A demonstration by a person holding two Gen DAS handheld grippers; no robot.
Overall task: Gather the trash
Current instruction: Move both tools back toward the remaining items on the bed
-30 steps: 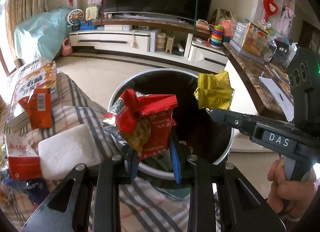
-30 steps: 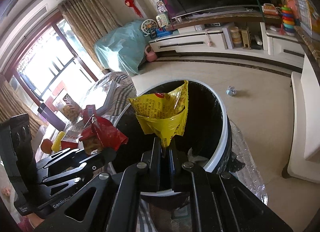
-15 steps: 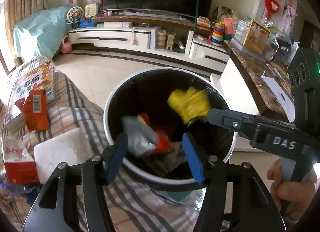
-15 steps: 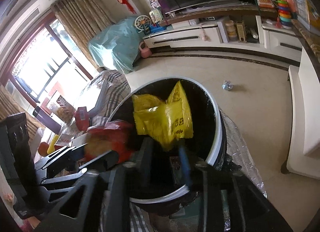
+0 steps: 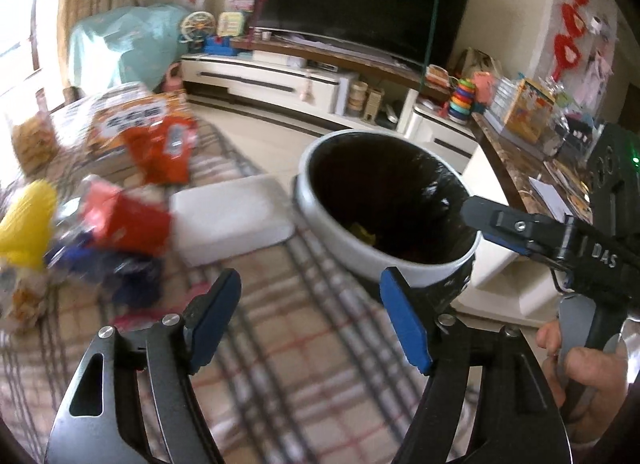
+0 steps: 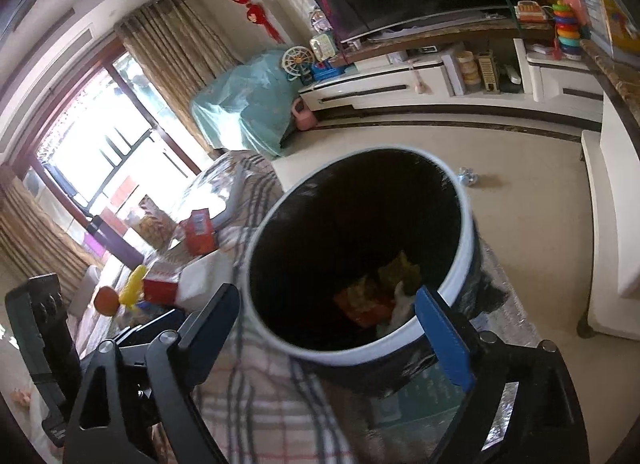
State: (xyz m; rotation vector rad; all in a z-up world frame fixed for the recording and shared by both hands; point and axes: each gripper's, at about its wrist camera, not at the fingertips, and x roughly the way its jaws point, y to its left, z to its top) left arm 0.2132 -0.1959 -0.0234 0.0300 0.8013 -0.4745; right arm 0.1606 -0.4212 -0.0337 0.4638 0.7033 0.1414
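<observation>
Wrappers [image 6: 380, 292], red and yellow, are seen lying at the bottom of the bin [image 6: 466, 224], which stands against the edge of the plaid cloth [image 5: 304, 360]. More trash [image 5: 120, 220] is left on the cloth, beside a white box [image 5: 232, 220]; it is blurred in the left view. Nothing is held by the left gripper [image 5: 310, 320], whose jaws are opening over bare cloth. The right gripper [image 6: 332, 328] is likewise empty, its jaws opening wide above the near rim of the bin. A risk is judged for the next reach: the heap is loose and mixed, so a neighbouring packet could be dragged off the cloth, or a slick wrapper pinched by one corner could be dropped short of the bin.
</observation>
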